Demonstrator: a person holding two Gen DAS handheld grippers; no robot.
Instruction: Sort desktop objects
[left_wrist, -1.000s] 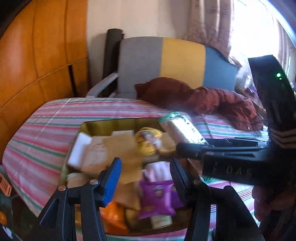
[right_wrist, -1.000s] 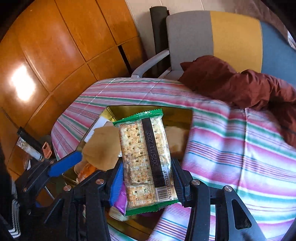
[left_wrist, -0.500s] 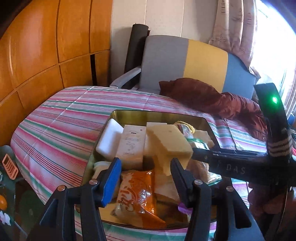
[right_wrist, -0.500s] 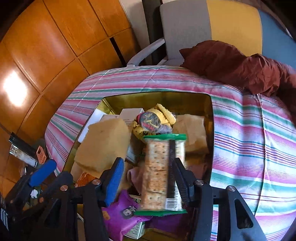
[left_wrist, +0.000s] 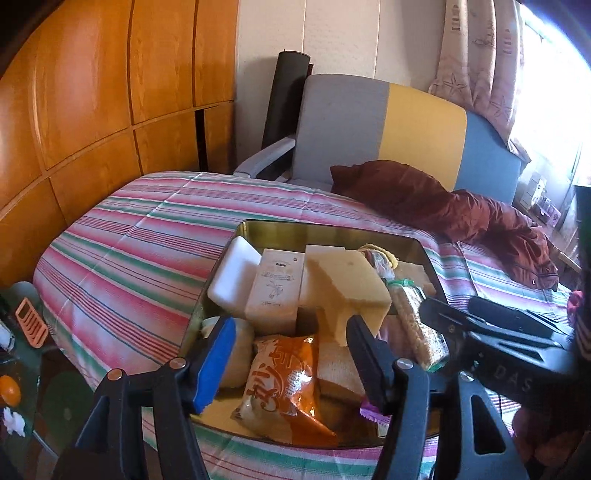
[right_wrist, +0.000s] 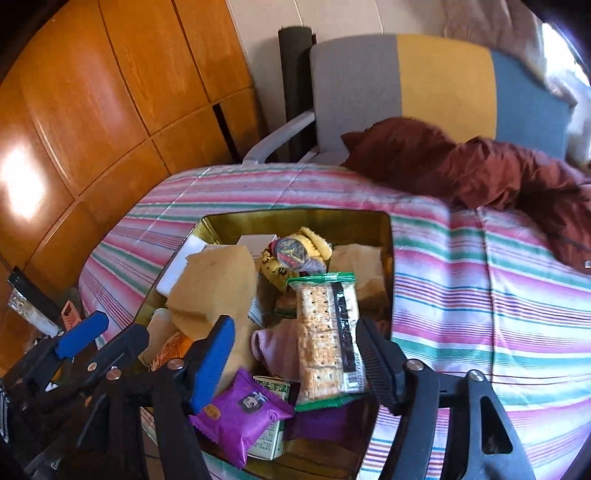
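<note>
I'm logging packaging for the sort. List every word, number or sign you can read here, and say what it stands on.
"DAS": raised letters on the body of the right tongs, seen from the left wrist.
Orange snack bag: large white characters, too distorted to read.
Cracker pack: print and barcode on its black strip, too small to read.
Beige carton: drawing and small print, blurred.
Purple packet: logo unreadable.

The gold metal tray (right_wrist: 388, 236) is heaped: a tan foam sponge block (right_wrist: 218, 284) rises at its left, a green-edged cracker packet (right_wrist: 325, 332) lies at the middle, and a purple snack pouch (right_wrist: 240, 406) fills the near corner. The striped pink-and-green cloth (right_wrist: 480, 314) to the right lies bare up to the crumpled maroon jacket (right_wrist: 480, 170).
</note>
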